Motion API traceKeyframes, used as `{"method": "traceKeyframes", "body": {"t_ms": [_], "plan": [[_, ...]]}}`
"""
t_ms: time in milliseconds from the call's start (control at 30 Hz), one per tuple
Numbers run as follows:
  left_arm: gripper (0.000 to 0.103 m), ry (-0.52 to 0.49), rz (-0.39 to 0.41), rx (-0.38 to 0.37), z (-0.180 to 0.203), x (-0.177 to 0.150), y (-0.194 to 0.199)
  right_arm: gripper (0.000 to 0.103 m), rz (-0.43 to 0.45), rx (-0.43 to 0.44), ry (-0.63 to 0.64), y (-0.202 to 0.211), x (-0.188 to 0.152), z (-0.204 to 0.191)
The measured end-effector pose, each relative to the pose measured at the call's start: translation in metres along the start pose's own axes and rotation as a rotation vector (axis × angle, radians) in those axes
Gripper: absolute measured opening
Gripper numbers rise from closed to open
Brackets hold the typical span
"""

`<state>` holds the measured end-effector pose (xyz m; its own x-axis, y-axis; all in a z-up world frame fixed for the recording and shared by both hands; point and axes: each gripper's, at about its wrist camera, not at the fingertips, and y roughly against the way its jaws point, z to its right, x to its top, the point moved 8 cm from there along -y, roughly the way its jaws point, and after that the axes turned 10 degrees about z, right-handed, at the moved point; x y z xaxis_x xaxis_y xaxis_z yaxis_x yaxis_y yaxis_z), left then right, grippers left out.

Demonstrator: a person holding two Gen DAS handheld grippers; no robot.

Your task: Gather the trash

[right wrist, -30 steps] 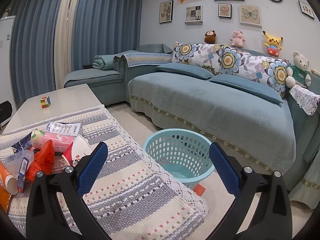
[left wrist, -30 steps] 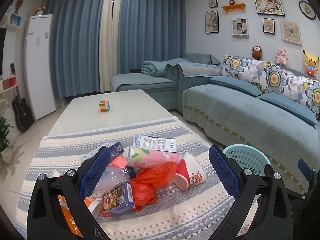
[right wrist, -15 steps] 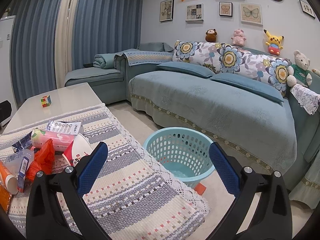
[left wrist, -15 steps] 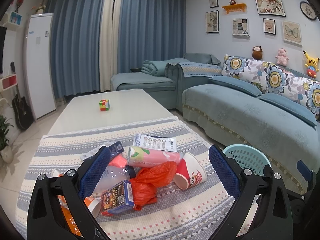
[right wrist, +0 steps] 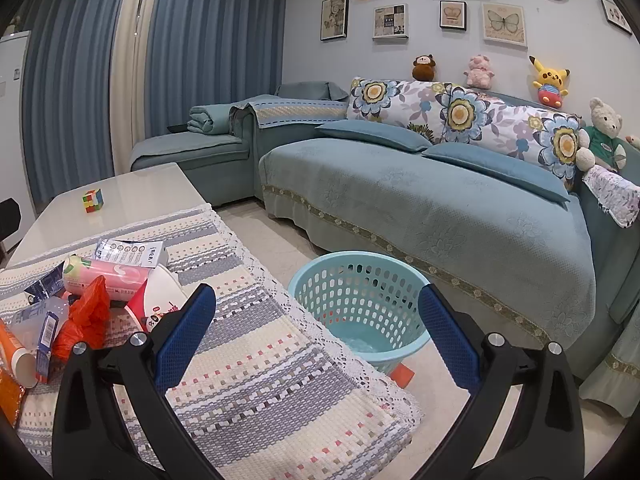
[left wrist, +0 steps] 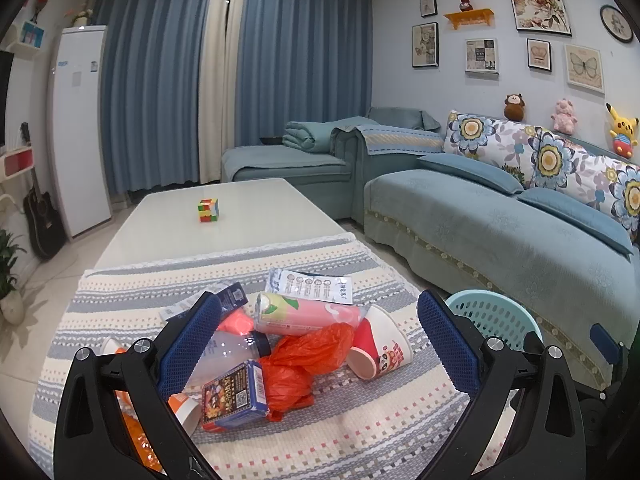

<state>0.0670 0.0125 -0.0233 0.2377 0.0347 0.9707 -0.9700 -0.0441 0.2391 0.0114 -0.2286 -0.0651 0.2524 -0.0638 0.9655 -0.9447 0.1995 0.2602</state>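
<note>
The left claw is hovering with jaws wide apart and empty over the trash pile, which is lying on the striped cloth covering the near end of the surface. The right claw is likewise standing spread and empty, pointing toward the turquoise basket sitting on the floor just right of the surface, with the pile lying to its left.

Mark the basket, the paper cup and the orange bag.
basket (right wrist: pixel 362 300), right wrist view, perforated inner wall
paper cup (left wrist: pixel 380 346), left wrist view, its red and white side
orange bag (left wrist: pixel 308 354), left wrist view, crumpled middle
</note>
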Motion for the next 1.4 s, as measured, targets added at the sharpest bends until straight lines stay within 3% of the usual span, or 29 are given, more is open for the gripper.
{"method": "traceKeyframes", "body": {"t_ms": [433,633,733,933,1067,1200,1400], "plan": [[0.096,0.014,0.025,0.013,-0.004,0.001,0.004,0.096,-0.011,-0.001,0.008,-0.001,-0.002,0.0],[0.096,0.017,0.071,0.078,-0.017,0.008,0.015,0.096,-0.023,0.023,0.005,-0.002,-0.001,-0.002],[0.096,0.055,0.067,0.115,-0.032,0.01,0.02,0.089,-0.029,0.06,0.005,0.0,0.002,-0.007],[0.096,0.126,0.017,0.219,-0.082,0.007,0.031,0.072,-0.013,0.118,0.047,0.002,0.013,-0.022],[0.096,0.192,-0.064,0.306,-0.127,-0.015,0.033,0.056,-0.002,0.158,0.074,-0.005,0.024,-0.035],[0.095,0.274,-0.154,0.344,-0.159,-0.041,0.027,0.043,-0.007,0.213,0.086,-0.016,0.03,-0.051],[0.094,0.413,-0.278,0.337,-0.189,-0.081,0.012,0.041,-0.004,0.243,0.121,-0.028,0.03,-0.07]]}}
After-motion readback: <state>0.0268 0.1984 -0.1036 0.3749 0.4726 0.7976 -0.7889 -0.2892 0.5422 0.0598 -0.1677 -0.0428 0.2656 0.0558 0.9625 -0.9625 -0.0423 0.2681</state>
